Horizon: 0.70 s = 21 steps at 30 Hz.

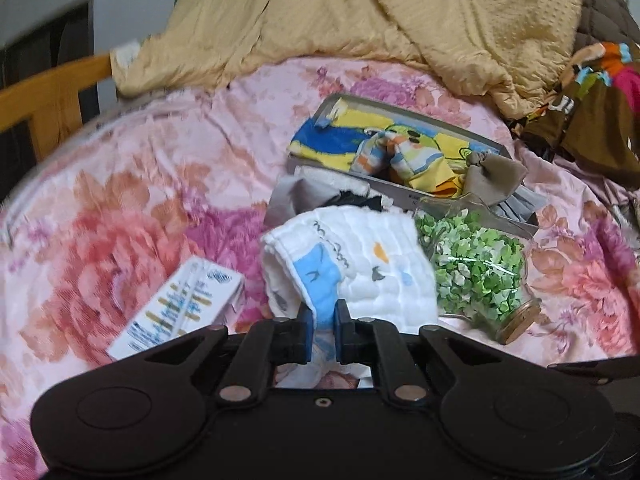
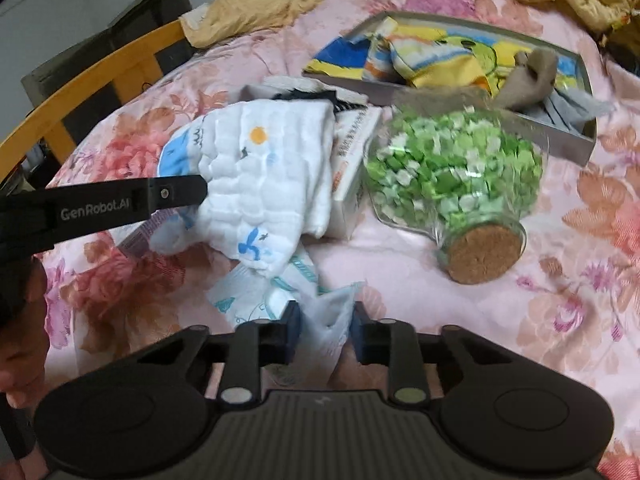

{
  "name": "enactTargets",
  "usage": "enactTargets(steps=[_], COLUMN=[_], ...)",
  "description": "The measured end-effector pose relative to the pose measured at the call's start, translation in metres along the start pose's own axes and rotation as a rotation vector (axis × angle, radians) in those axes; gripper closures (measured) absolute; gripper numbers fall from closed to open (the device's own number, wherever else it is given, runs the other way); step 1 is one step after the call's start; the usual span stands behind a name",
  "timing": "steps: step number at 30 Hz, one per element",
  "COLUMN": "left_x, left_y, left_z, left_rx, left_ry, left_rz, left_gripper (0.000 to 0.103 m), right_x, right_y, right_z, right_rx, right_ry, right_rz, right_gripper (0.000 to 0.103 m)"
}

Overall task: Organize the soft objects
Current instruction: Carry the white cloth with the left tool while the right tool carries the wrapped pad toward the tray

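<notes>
Pink floral bedding [image 1: 132, 168] fills both views, with a rumpled tan quilt [image 1: 360, 20] heaped at the far side. Going left to right, we see a white carton with blue print [image 1: 180, 308] lying flat, then the white quilted muslin cloth with a blue patch and an orange dot [image 1: 360, 264], bunched into soft folds near the middle of the bed. Our left gripper [image 1: 323, 316] has its jaws pinched on the cloth's blue edge. Just right of it lies a corked glass jar of green paper stars [image 1: 476, 272] on its side. Behind sits a shallow grey box [image 1: 384, 190] holding a yellow-and-blue cartoon towel [image 1: 332, 140]. Our right gripper [image 2: 325, 330] has a crinkled white printed wrapper [image 2: 324, 320] between its part-open jaws; we cannot tell whether they press it.
</notes>
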State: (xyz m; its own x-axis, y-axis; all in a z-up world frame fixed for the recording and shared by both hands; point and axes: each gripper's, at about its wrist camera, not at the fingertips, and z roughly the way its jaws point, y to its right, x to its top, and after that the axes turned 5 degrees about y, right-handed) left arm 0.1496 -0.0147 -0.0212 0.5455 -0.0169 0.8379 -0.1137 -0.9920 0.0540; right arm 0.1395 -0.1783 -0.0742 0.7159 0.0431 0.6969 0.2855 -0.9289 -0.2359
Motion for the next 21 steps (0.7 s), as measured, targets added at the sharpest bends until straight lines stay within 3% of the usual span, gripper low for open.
enactTargets(steps=[12, 21], left_x=[-0.001, -0.002], left_y=[0.007, 0.017], left_z=[-0.029, -0.059], left_rx=[-0.013, 0.016], left_ry=[0.074, 0.161], left_rz=[0.057, 0.134], left_gripper=[0.093, 0.094], right_x=[-0.003, 0.0], right_y=[-0.02, -0.013], right_z=[-0.043, -0.067], right_rx=[-0.108, -0.2], right_ry=[0.09, 0.157], right_rz=[-0.113, -0.112], right_gripper=[0.083, 0.083])
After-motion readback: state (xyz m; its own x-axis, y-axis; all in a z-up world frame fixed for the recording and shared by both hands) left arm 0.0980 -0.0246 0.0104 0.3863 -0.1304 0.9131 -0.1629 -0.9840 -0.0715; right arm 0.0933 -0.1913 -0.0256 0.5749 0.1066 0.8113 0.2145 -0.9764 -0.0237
